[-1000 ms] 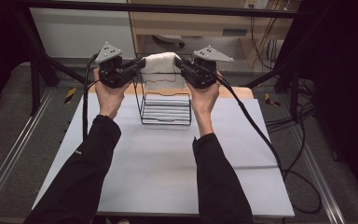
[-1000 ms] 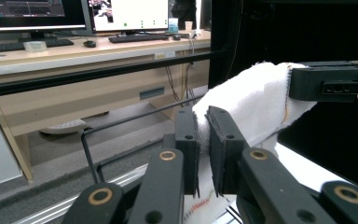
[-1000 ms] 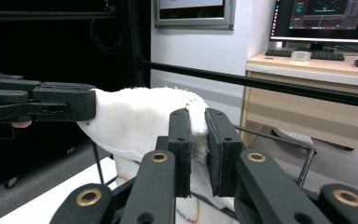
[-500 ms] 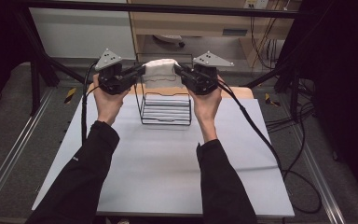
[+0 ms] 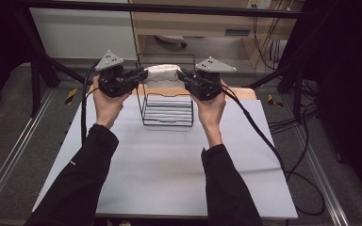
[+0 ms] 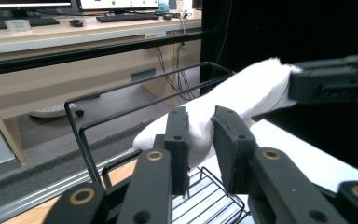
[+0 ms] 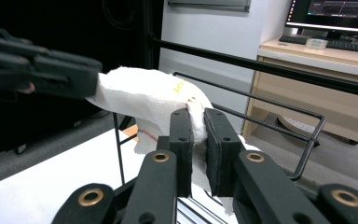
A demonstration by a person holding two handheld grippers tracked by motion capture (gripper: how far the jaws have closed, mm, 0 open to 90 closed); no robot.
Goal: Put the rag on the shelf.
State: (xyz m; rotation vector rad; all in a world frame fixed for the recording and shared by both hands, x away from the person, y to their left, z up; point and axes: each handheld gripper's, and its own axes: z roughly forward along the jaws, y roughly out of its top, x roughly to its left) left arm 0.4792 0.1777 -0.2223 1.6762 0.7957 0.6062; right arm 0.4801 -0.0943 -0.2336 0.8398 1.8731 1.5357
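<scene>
Right gripper (image 7: 196, 135) clenches the white cloth (image 7: 149, 100); left gripper (image 6: 200, 140), loosening, seemingly straddles its half-hidden end.

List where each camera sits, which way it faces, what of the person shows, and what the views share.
High view: above the person's side, looking forward and down on the table; both forearms, left gripper, right gripper.
Left gripper view: on the left gripper, looking along its jaws at the cloth.
Right gripper view: on the right gripper, jaws clamped on the cloth.
Shared: cloth and rack.
</scene>
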